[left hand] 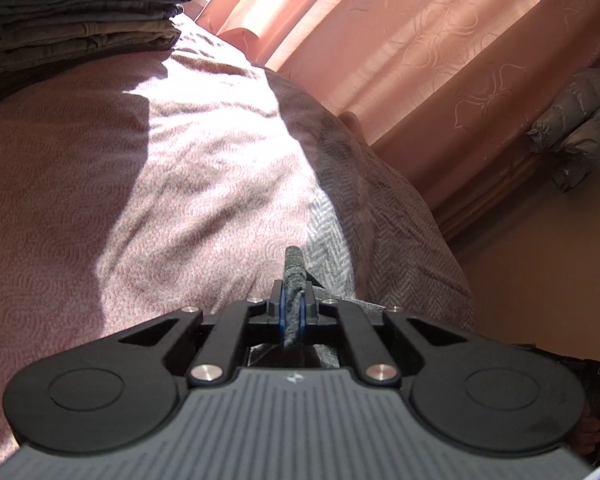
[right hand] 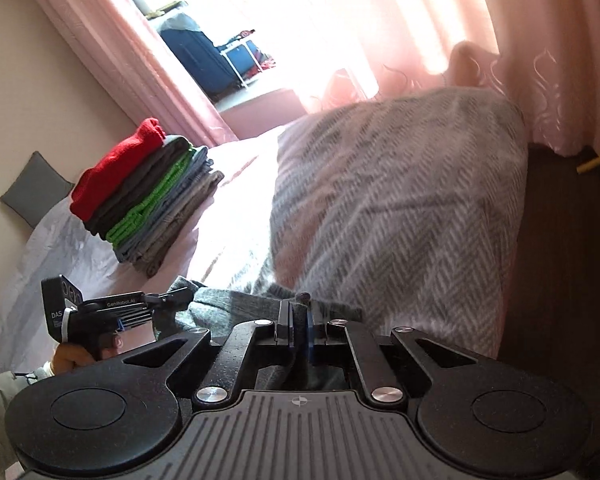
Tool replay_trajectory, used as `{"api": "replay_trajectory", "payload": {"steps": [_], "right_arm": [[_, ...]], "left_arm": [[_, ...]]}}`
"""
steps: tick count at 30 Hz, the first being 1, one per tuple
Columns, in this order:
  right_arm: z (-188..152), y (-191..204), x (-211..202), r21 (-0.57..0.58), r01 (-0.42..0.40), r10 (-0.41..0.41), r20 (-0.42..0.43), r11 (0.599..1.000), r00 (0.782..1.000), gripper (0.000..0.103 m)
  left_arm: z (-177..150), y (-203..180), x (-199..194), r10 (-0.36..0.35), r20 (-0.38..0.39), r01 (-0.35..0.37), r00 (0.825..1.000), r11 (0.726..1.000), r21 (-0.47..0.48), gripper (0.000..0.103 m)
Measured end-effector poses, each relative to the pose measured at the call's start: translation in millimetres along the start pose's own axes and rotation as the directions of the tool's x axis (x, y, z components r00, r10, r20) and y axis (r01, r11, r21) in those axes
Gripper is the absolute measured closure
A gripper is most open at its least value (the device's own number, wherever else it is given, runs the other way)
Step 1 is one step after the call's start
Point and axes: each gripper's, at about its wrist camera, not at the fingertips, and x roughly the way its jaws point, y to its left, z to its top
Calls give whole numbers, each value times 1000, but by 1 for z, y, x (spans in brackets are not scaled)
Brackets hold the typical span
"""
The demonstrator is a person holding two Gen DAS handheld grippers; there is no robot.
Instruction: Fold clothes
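We hold a soft dark grey knitted garment (right hand: 236, 304) over the near edge of the bed, above a grey herringbone blanket (right hand: 400, 216). The left gripper (left hand: 294, 300) and right gripper (right hand: 299, 320) each pinch a bunched edge. It looks light and floppy; corners seem the best hold. Its full shape is hidden below the tools. A folded stack (right hand: 148, 196) sits near the far edge.

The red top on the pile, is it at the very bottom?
No, the red top lies on top of the pile.
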Motion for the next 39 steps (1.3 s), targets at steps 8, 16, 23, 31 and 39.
{"api": "replay_trajectory", "payload": {"steps": [8, 16, 23, 31, 39], "right_arm": [[-8, -21, 23, 16, 103, -103, -14, 995, 995, 99], [-13, -39, 29, 111, 219, -210, -85, 969, 974, 49], [-29, 46, -28, -218, 198, -201, 7, 956, 980, 68], [-125, 69, 8, -540, 222, -307, -71, 812, 949, 82], [-108, 50, -15, -334, 235, -278, -87, 913, 956, 81]], "left_arm": [[-4, -6, 34, 81, -24, -79, 996, 995, 68, 100], [-16, -11, 40, 235, -46, -230, 971, 968, 97, 70], [-29, -35, -36, 316, -9, -314, 949, 944, 98, 73], [-85, -52, -79, 317, -53, -319, 947, 948, -24, 75], [-112, -53, -100, 254, -64, -262, 965, 926, -270, 68]]}}
